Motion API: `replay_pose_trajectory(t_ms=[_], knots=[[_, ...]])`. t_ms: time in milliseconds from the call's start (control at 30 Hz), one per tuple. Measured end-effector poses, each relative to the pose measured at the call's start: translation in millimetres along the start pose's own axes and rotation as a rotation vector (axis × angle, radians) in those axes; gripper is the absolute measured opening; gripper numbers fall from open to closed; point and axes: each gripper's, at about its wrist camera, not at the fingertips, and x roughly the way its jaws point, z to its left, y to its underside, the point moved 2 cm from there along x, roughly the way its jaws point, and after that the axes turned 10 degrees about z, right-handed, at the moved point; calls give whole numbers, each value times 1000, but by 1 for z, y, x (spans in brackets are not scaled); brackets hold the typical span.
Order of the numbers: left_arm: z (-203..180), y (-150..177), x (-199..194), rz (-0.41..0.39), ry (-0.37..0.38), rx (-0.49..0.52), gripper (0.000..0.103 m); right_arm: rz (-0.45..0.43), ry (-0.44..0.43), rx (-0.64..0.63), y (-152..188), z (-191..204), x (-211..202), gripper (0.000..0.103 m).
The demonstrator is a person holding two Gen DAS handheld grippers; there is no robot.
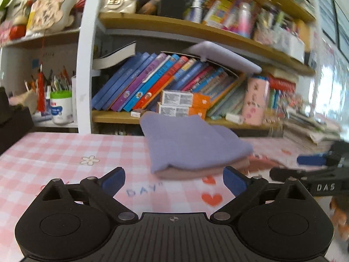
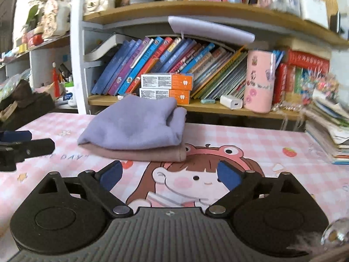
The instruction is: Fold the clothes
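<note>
A folded lavender garment (image 1: 192,146) (image 2: 135,126) lies on top of a folded dusty-pink garment (image 1: 205,170) (image 2: 148,152), stacked on the pink checked table mat (image 1: 65,150) (image 2: 250,139). My left gripper (image 1: 174,181) stands open just in front of the stack, nothing between its blue pads. My right gripper (image 2: 169,175) is also open and empty, a little short of the stack's front edge, above the cartoon girl print. The right gripper (image 1: 314,170) shows at the right edge of the left wrist view; the left gripper (image 2: 19,146) shows at the left edge of the right wrist view.
A bookshelf (image 1: 174,118) (image 2: 196,107) full of leaning books stands right behind the table, with orange-white boxes (image 2: 166,86) and a pink cylinder (image 2: 259,83). A pile of books and papers (image 2: 327,131) sits at the table's right. Dark items (image 2: 24,104) lie at the left.
</note>
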Motion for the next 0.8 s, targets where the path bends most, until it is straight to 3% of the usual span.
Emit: replay_pose_trajectory(t_ms=[433,800], knots=[[-13,21,-27,-18,-31,10,99,-9,31,6,30,16,-30,98],[-14,28,-28,-17,-75,11,99,-23,76,-33,35,25,-35,103]])
